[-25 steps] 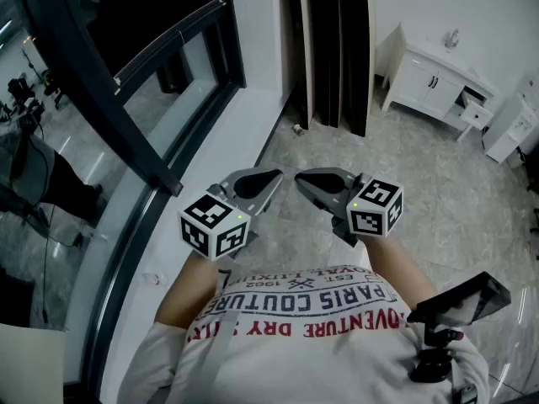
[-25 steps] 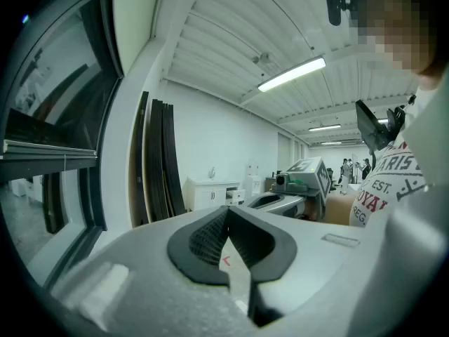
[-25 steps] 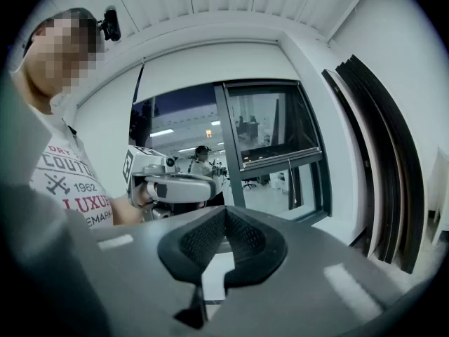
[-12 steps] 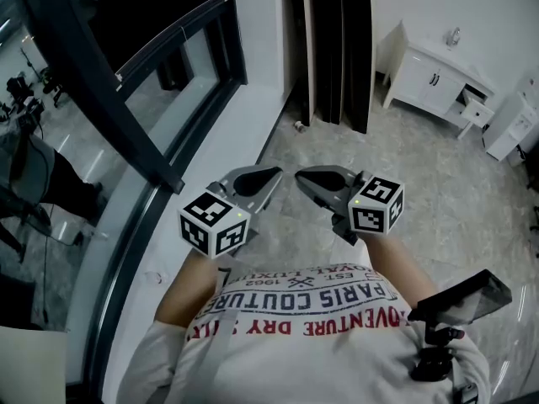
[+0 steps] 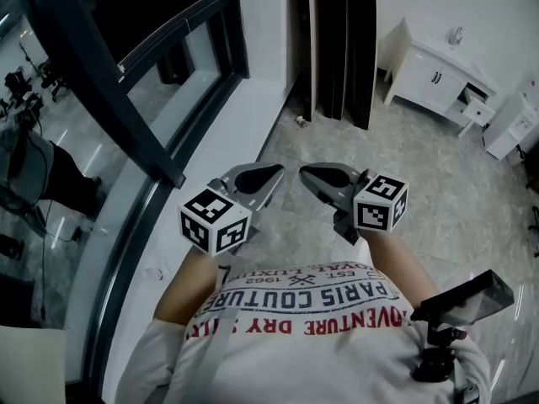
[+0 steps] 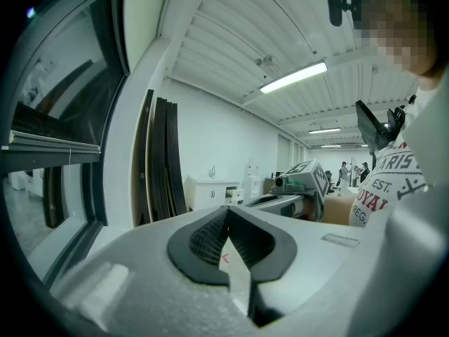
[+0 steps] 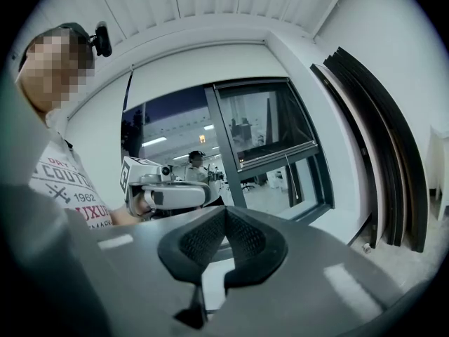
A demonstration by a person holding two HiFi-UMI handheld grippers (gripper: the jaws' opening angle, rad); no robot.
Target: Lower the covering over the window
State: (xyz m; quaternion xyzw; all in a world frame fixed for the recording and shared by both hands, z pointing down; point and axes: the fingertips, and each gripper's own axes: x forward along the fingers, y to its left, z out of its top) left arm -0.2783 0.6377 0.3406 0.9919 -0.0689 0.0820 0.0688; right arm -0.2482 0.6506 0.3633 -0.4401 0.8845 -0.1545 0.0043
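The big dark-framed window (image 5: 160,66) runs along the left above a white sill (image 5: 227,141). In the right gripper view the window (image 7: 273,132) has a white blind (image 7: 189,72) across its top and a thin cord hanging in front of the glass. Both grippers hover before the person's chest, away from the window, with their tips turned toward each other. My left gripper (image 5: 276,172) (image 6: 226,215) is shut and holds nothing. My right gripper (image 5: 305,172) (image 7: 224,213) is likewise shut and empty.
Black panels (image 5: 337,40) lean in the corner past the window's end. A white cabinet (image 5: 438,78) with an open drawer stands at the back right. A small object (image 5: 301,121) lies on the marble floor by the panels. A dark device (image 5: 463,297) is mounted at the person's chest.
Both grippers stay shut and almost in place; the head view has shifted slightly, so everything sits a little lower and to the right in the picture.
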